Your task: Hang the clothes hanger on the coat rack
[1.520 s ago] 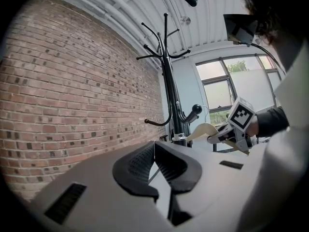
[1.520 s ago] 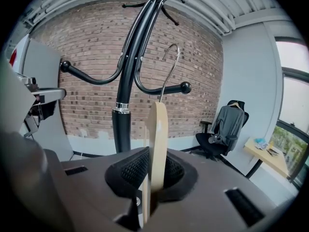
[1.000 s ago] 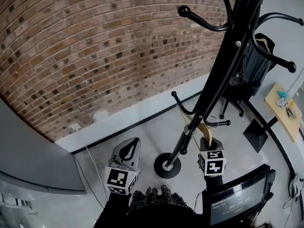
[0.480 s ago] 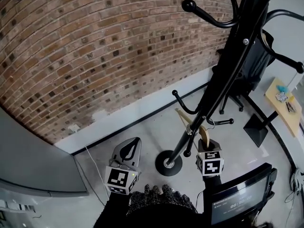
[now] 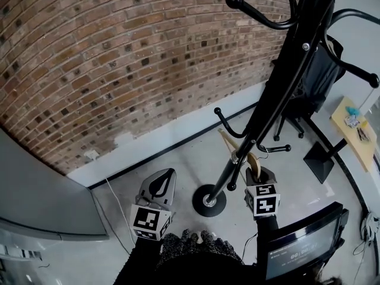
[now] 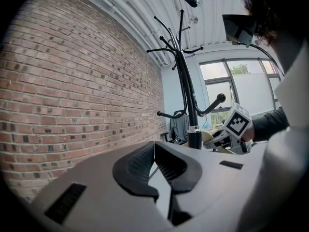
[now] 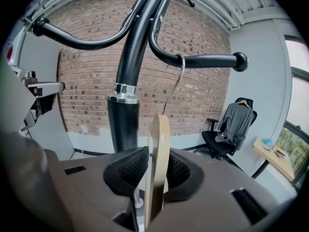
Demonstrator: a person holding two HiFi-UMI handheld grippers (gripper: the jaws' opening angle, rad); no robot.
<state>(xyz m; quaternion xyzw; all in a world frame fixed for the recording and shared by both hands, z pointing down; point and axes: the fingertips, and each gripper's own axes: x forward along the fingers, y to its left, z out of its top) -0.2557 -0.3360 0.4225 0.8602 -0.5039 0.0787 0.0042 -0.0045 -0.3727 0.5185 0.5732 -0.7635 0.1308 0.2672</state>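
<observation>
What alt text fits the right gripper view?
A wooden hanger stands between the jaws of the right gripper, which are opening; its wire hook sits over a black coat rack arm. Behind are a brick wall and an office chair draped with grey clothing.

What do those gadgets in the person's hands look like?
The left gripper and right gripper are grey shells with black textured pads, each with a cube of black-and-white square markers behind. Dark sleeves cover the arms. The right gripper's jaws are opening, hanger between them.
</observation>
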